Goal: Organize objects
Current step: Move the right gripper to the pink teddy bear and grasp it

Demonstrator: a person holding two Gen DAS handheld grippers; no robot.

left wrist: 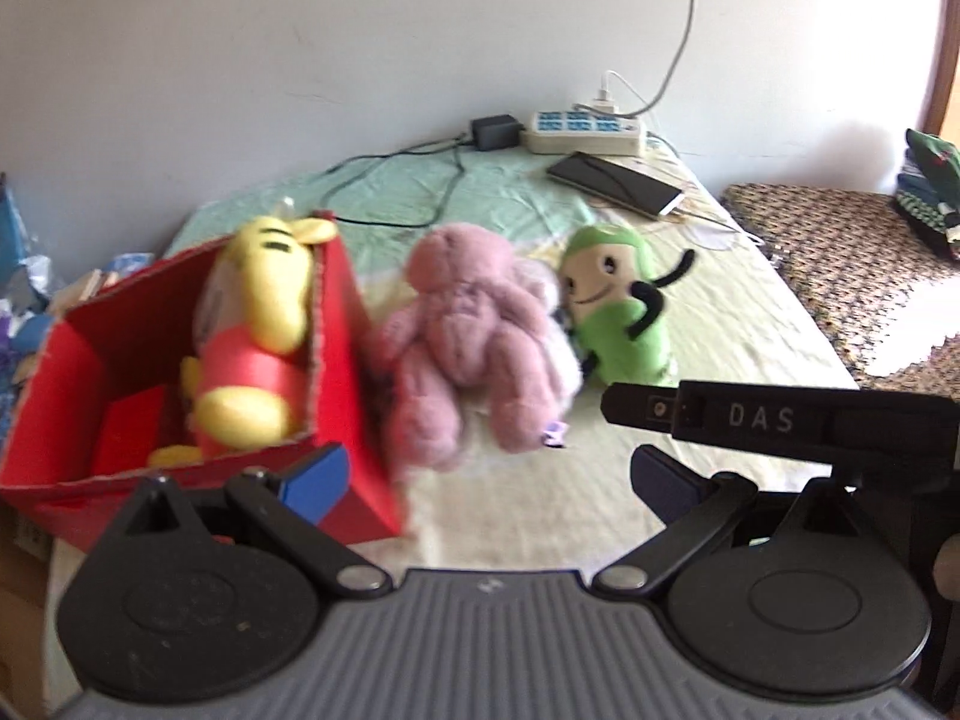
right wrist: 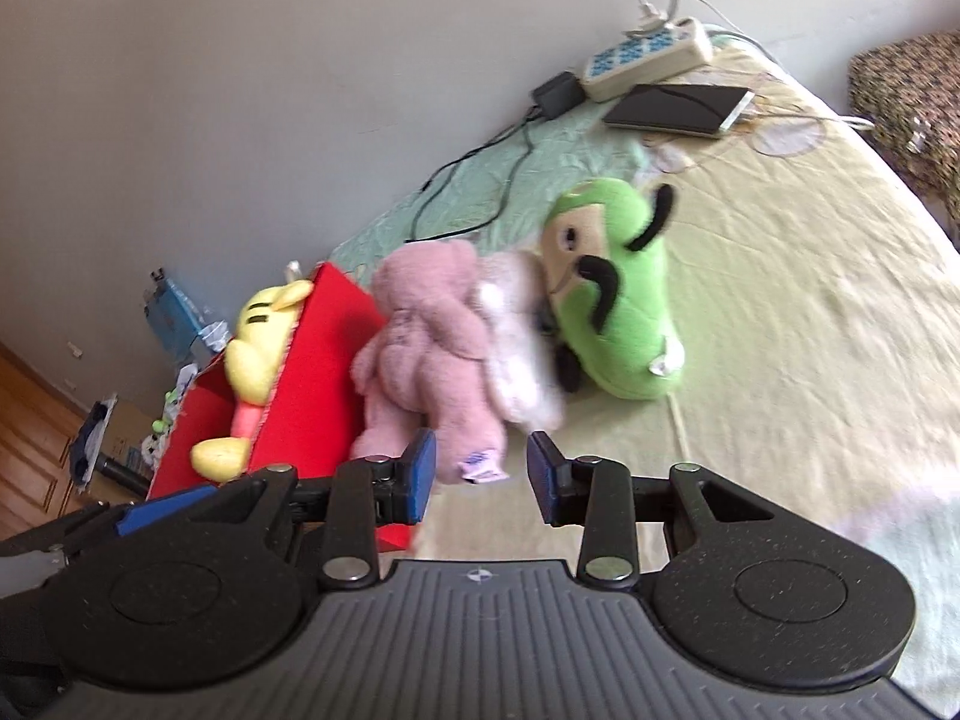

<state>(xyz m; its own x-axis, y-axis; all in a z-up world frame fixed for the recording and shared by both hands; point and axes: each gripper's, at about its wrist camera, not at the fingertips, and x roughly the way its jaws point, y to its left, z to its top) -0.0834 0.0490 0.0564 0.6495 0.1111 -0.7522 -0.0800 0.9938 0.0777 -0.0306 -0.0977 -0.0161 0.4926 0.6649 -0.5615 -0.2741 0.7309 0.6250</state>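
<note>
A pink bear (left wrist: 474,336) sits on the bed (left wrist: 750,324), head toward the far wall and legs toward the near edge, so its long axis runs near to far. It is fuzzy and dusty pink, with a small purple tag at one foot. Its left side touches the red box (left wrist: 348,360), and a green doll (left wrist: 624,306) leans against it on the right.

The red box is open at the top. A yellow bear (left wrist: 258,324) in a red shirt lies inside, with its head at the far corner.

The left gripper (left wrist: 486,480) stands wide with nothing between its fingers. The right gripper (right wrist: 480,474) stands at a narrower gap, also empty, just short of the pink bear's feet.
</note>
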